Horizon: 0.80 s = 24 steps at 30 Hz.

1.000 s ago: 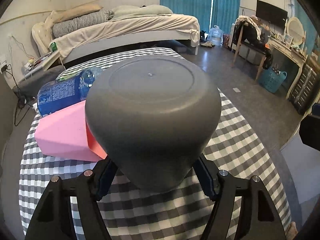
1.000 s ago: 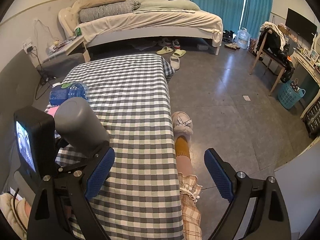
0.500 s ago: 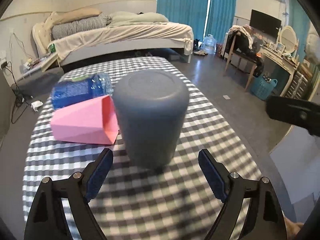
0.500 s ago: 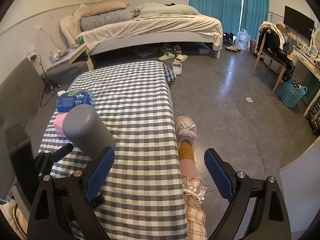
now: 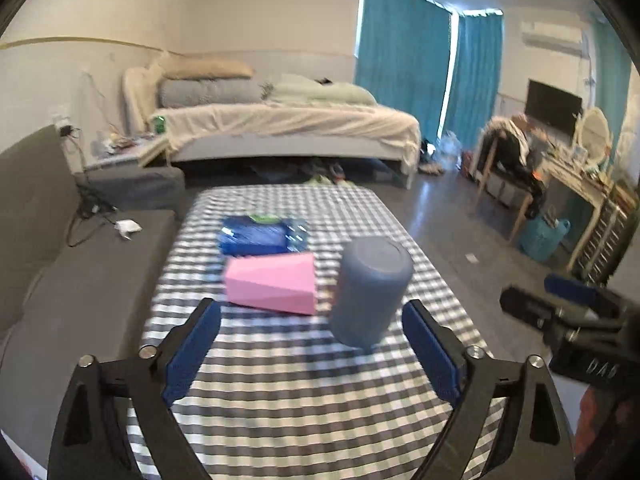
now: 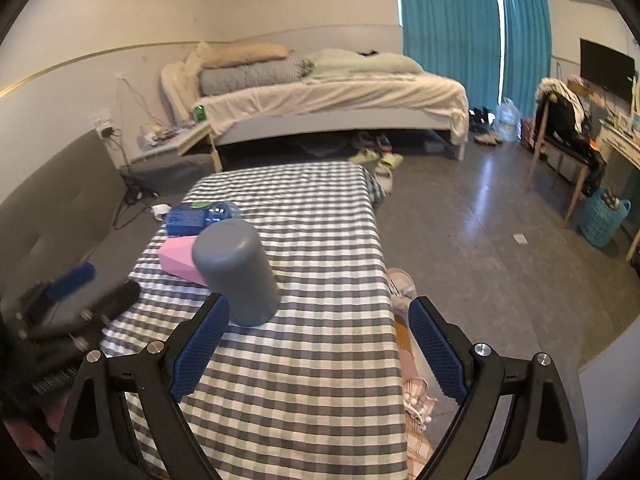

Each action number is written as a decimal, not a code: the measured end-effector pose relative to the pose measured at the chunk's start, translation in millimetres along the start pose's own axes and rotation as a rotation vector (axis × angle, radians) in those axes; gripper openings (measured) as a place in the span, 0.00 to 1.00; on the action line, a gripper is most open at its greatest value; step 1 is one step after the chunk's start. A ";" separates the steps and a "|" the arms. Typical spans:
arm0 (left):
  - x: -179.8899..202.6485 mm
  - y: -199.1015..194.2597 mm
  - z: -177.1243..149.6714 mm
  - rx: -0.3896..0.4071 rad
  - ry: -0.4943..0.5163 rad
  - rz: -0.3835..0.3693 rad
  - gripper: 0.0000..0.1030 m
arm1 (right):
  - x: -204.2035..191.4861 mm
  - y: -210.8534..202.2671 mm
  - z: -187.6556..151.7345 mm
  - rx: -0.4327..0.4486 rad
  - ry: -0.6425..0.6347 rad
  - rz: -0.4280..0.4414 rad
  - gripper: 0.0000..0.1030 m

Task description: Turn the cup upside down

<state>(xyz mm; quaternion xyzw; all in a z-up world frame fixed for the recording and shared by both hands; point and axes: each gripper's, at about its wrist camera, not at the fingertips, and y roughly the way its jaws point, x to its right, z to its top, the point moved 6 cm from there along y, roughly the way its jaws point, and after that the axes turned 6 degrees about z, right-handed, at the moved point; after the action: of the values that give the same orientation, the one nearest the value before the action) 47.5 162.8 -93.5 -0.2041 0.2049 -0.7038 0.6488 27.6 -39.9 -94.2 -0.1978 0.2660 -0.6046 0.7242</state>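
Note:
The grey cup [image 5: 370, 290] stands upside down, base up, on the checkered table [image 5: 304, 392]. It also shows in the right wrist view [image 6: 238, 270]. My left gripper [image 5: 314, 350] is open and empty, pulled back from the cup, which sits ahead of its right finger. My right gripper [image 6: 320, 354] is open and empty, with the cup just beyond its left finger. The left gripper shows blurred at the left edge of the right wrist view [image 6: 76, 292]. The right gripper shows at the right edge of the left wrist view [image 5: 568, 304].
A pink cup [image 5: 272, 282] lies on its side left of the grey cup. A blue-labelled water bottle [image 5: 260, 234] lies behind it. A grey sofa [image 5: 60, 280] runs along the table's left. The table's right edge drops to the floor [image 6: 500, 248]. A bed [image 6: 332, 108] stands beyond.
My left gripper has let go of the grey cup, opened and drawn back and up. The cup now stands free, base up, on the table. The right gripper has shifted slightly.

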 end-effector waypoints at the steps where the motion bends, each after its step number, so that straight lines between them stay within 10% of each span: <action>1: -3.7 -5.3 1.2 0.016 -0.005 0.014 0.95 | -0.6 -1.0 -2.1 0.007 -0.001 0.006 0.89; 24: -43.0 -26.2 -20.3 0.037 -0.050 0.143 1.00 | -10.8 -16.4 -9.4 0.089 -0.056 0.013 1.00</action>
<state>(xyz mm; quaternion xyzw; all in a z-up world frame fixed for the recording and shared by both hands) 17.8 208.2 -96.8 -0.1948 0.1897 -0.6541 0.7059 7.7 -32.0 -90.1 -0.1804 0.2195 -0.6053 0.7436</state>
